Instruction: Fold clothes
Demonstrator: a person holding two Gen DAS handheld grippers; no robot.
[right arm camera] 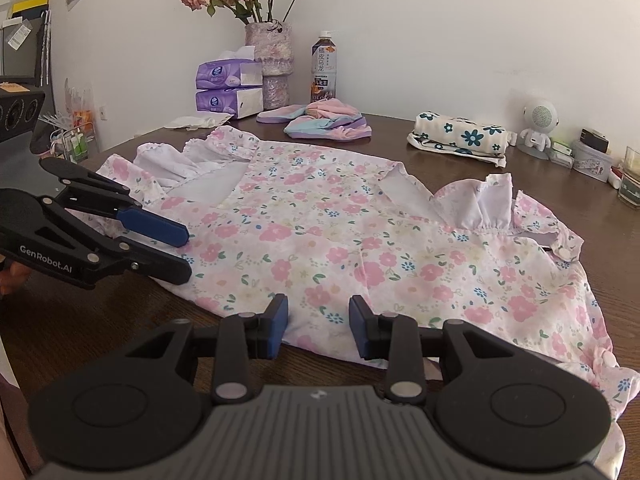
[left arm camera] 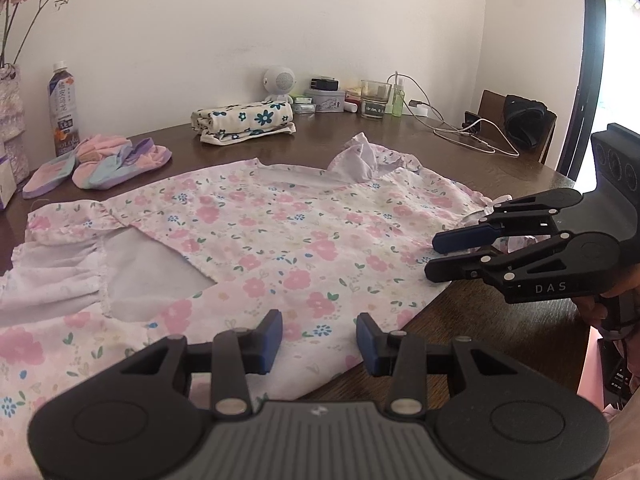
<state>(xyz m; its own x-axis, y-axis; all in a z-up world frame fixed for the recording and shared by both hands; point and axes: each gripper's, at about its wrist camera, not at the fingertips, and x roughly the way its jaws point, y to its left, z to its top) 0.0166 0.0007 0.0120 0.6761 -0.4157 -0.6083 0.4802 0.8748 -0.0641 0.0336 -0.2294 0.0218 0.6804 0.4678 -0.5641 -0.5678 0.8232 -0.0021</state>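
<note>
The pink floral cotton garment with white ruffled sleeves (left arm camera: 280, 232) lies spread flat on the dark brown wooden surface (left arm camera: 500, 320), its near hem running along the surface's edge. The step in hand looks like taking hold of that hem to start a fold.

To do it well, each gripper should go down onto the hem at matching spots, take only the layers meant to move, and get the lower pad under the fabric before pressing together — a shallow bite would likely slip out as the cloth is lifted. The two should then rise together and carry the hem towards the neckline, keeping the cloth taut between them so that no crease forms in the middle. The ruffled sleeves are bunched and may need tucking in first.

The left gripper (left arm camera: 318, 340) hovers just over the garment's near hem, its blue pads partly spread with printed cloth showing in the gap below them; nothing is pinched. The right gripper (right arm camera: 318, 326) stands likewise at the hem further along, jaws partly spread and holding nothing. Whether either pad touches the fabric I cannot tell.

Beyond the garment, a folded cream cloth with blue flowers (left arm camera: 244, 122) sits near the wall, well apart from it — and a pink and lilac pastel bundle (left arm camera: 100, 166) lies off its far sleeve.
</note>
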